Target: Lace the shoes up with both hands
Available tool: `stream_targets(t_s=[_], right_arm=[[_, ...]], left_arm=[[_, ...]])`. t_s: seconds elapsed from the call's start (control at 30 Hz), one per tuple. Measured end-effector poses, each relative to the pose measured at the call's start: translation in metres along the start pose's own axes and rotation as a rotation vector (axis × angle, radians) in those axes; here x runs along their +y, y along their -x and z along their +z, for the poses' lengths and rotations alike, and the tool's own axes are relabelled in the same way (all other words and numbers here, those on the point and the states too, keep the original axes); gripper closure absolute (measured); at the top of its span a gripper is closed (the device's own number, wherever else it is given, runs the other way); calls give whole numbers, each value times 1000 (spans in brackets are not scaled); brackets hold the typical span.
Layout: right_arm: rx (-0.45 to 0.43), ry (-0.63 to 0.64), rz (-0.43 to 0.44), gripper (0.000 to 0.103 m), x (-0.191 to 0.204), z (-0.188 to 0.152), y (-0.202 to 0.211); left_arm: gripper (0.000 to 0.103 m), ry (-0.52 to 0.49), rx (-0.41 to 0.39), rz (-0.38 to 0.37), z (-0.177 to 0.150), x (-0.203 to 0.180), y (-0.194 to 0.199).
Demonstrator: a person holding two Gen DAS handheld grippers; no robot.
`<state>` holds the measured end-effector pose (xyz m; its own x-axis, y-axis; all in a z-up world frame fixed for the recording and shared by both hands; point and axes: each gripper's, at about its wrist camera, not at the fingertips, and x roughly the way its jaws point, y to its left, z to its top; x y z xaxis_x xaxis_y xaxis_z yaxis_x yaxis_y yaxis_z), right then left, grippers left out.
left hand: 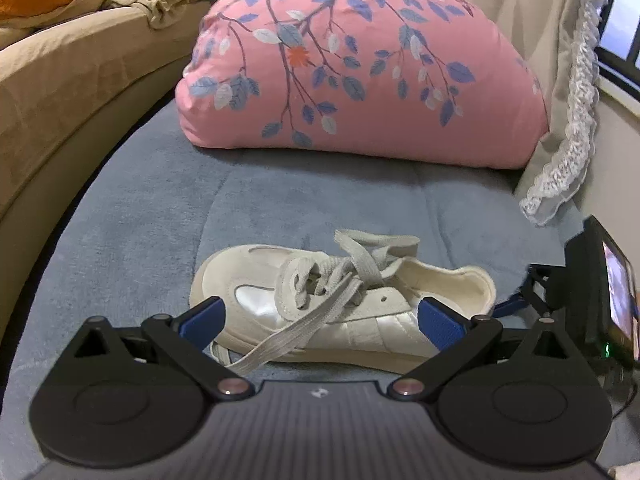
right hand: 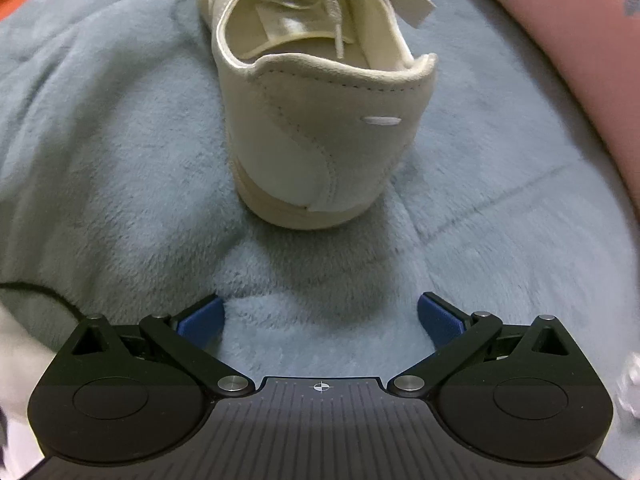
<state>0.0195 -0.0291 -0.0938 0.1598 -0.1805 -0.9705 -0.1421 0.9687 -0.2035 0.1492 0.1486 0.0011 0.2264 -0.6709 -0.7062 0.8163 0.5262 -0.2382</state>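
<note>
A cream-white sneaker [left hand: 340, 304] lies on a grey-blue plush blanket [left hand: 140, 220], toe to the left, with its flat beige laces [left hand: 320, 304] loose and untied over the tongue; one lace end trails down the near side. My left gripper [left hand: 320, 316] stands open just in front of the shoe's side, with nothing between its blue pads. In the right wrist view the sneaker [right hand: 328, 128] shows its heel, and my right gripper [right hand: 320, 320] is open a little behind the heel, over the blanket [right hand: 120, 200]. The right gripper's body [left hand: 600, 296] shows at the right edge of the left wrist view.
A large pink floral pillow [left hand: 360, 60] sits behind the shoe. A tan sofa [left hand: 60, 80] with crumpled cloths runs along the left. A lace-edged curtain [left hand: 576, 120] hangs at the right, by a window.
</note>
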Motion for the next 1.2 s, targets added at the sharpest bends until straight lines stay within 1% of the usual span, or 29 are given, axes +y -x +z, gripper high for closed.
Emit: stream_targets(t_s=[0.07,0.1,0.17,0.2,0.3,0.33,0.37,0.4,0.43,0.47,0.53,0.57,0.6,0.63,0.67,0.7,0.73,0.77,0.8,0.87,0.9,0.93,1.0,1.07,1.13,1.2], right_arm=[[40,-24,-67,0,7,6,6],[29,-41,-99,0,8,7,14],[-80,-138,-176,0,3,9,46],[-139,-191,-211,0,0,9,63],[-440,-479,-211,0,-15,-3,135],[-505,-569,-178,0,-17,-8,152],[-530,-631,-131,0,-17,-11,161],[-545,-665,-101,0,-13,-13,165],[-569,-679,-108,0,-5,-14,166],[-590,-670,-151,0,3,-15,164],[-618,-622,-249,0,22,-14,159],[-619,-571,-295,0,31,-9,155],[-618,-536,-323,0,37,-4,155],[-630,-504,-332,2,38,3,147],[-637,-472,-308,23,41,8,142],[-639,-440,-283,48,44,13,138],[-593,-421,-253,90,40,23,131],[-548,-403,-224,93,36,31,125],[-518,-393,-202,93,32,37,118],[-466,-337,-220,93,29,46,107],[-440,-309,-228,93,28,50,102],[-424,-276,-219,92,27,52,100],[-386,-219,-189,85,24,56,95],[-354,-163,-160,78,26,57,93],[-324,-114,-134,78,29,60,88],[-313,-85,-128,78,32,62,83]], left_arm=[[0,-7,-21,7,-1,3,3],[0,-12,-30,10,-2,4,4],[0,-17,-30,2,-2,7,5],[0,-19,-26,-27,-2,8,6],[0,-51,-19,-118,-5,6,8],[0,-101,-20,-129,-6,1,9],[0,-151,-20,-140,-8,-3,9],[0,-205,-24,-144,-11,-8,10],[0,-276,-37,-123,-15,-14,10],[1,-333,-49,-98,-20,-19,10],[4,-344,-50,-34,-24,-21,6],[4,-305,-20,-29,-23,-18,1],[7,-246,19,-43,-21,-11,-4],[10,-189,53,-61,-20,-5,-9],[20,-151,68,-85,-20,1,-12],[30,-163,71,-87,-22,2,-14],[35,-174,74,-88,-23,2,-16],[40,-195,71,-89,-25,2,-17],[40,-251,48,-92,-30,-3,-18],[41,-369,7,-111,-39,-14,-18],[45,-414,-2,-120,-43,-18,-19],[47,-454,-12,-127,-46,-23,-21],[48,-513,-33,-113,-50,-28,-23],[49,-544,-49,-77,-52,-30,-29],[52,-533,-50,-64,-51,-26,-35],[53,-527,-51,-71,-50,-23,-39]])
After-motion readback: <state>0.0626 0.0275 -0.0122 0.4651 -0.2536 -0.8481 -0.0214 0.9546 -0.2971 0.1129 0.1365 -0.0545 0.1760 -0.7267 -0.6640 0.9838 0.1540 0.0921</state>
